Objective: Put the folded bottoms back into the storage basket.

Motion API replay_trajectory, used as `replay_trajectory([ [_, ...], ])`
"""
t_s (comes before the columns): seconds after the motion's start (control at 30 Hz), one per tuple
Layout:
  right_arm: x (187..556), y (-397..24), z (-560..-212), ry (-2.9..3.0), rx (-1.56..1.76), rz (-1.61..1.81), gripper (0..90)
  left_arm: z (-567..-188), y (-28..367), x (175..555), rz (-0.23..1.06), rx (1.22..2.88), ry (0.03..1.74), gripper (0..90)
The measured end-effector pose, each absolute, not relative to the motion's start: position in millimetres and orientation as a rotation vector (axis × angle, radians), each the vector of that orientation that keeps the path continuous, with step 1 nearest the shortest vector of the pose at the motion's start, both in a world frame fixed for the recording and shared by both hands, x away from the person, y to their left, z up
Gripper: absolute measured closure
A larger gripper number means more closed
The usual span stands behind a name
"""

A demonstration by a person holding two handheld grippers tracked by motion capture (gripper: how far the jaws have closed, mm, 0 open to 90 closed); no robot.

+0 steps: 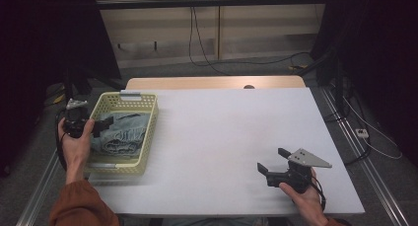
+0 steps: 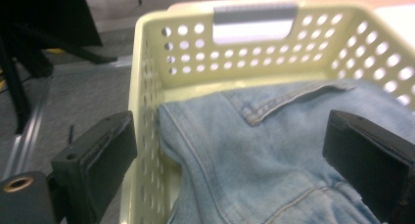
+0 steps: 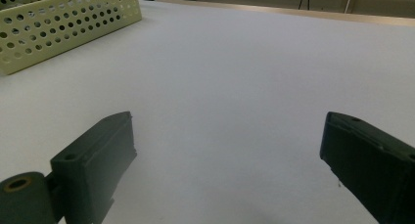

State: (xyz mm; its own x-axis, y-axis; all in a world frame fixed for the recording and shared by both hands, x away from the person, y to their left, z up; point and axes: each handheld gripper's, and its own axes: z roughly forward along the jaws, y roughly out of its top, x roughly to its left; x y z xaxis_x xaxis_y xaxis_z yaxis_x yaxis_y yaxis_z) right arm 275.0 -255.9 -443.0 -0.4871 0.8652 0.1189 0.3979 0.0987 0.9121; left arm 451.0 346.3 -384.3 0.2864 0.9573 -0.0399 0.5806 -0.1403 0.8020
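A pale yellow perforated basket (image 1: 151, 130) stands at the left of the white table (image 1: 231, 127). Folded light blue jeans (image 1: 123, 134) lie inside it. My left gripper (image 1: 100, 125) hangs at the basket's left rim, open. In the left gripper view its jaws straddle the basket wall (image 2: 147, 87): one jaw is outside, the other hovers over the jeans (image 2: 264, 150), and neither pad presses on anything. My left gripper (image 2: 230, 160) holds nothing. Near the table's front right my right gripper (image 1: 273, 160) stands open over bare tabletop, pointing left towards the basket (image 3: 58, 23); my right gripper (image 3: 230, 160) is empty.
A grey handle strip (image 2: 254, 22) sits on the basket's far rim. A wooden edge (image 1: 217, 83) runs along the far side of the table. Cables (image 1: 374, 137) lie on the floor at the right, and metal rails (image 1: 37, 186) flank the table.
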Motion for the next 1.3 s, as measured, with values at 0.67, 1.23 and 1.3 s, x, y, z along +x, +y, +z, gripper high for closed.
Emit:
replay_trajectory([
  [0.67, 277, -252, -443, 1.942, 1.221, 1.356, 6.0, -367, 339, 426, 0.737, 1.799, 1.169, 4.1],
  [1.23, 277, -252, -442, 1.934, 1.227, 1.352, 5.9, -363, 326, 395, 0.703, 1.818, 1.139, 4.6],
  [1.3, 277, -252, -442, 1.932, 1.228, 1.349, 5.8, -362, 328, 392, 0.706, 1.815, 1.141, 4.7],
])
